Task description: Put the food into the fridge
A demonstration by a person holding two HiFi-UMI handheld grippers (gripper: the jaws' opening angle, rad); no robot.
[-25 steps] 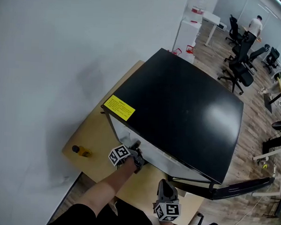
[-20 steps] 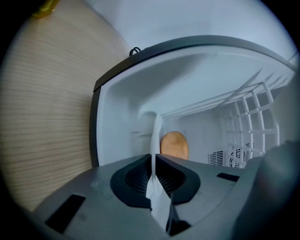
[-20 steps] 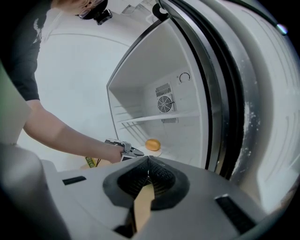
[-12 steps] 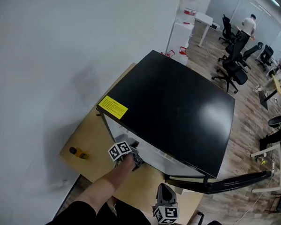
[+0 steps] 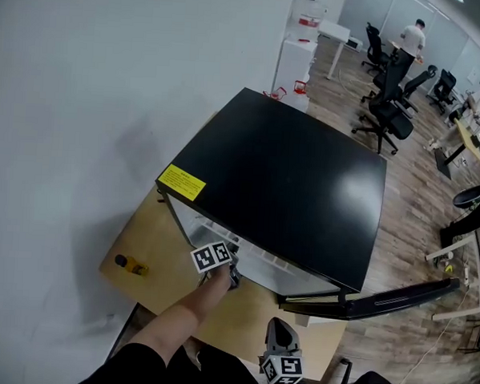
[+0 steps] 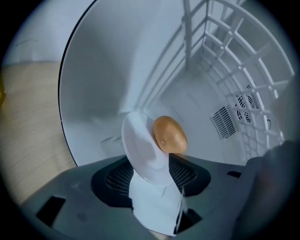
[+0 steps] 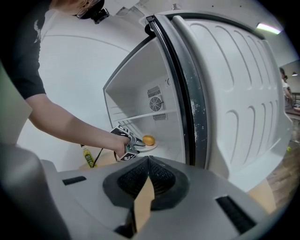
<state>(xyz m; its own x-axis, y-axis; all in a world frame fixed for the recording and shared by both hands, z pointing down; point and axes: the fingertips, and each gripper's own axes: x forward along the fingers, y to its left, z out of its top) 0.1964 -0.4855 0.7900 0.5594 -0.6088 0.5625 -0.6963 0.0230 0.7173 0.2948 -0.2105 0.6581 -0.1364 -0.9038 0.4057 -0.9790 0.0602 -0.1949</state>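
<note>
The room is an open office with a white wall and a wooden floor; chairs and a person stand far away at 1 o'clock in the head view. The black-topped fridge fills the middle and stands on a light wooden desk. Its door is swung wide toward 4 o'clock, I think so that the opening is free for my arm.

My left gripper reaches into the lower part of the fridge, under the wire shelf. Its jaws have just been opening and now stand spread. The rim of the white plate lies between them, but the pads no longer press on it. The plate seems to rest on the floor of the fridge, so I judge that I let it go because it has arrived at its place.

My right gripper hangs at 6 o'clock before the fridge, pressed together and holding nothing. I judge that it waits there to push the door shut afterwards.

The food, brown and egg-shaped, sits on the plate, inside the fridge. A small yellow bottle stands on the desk at 8 o'clock from the fridge, well apart from both grippers.
</note>
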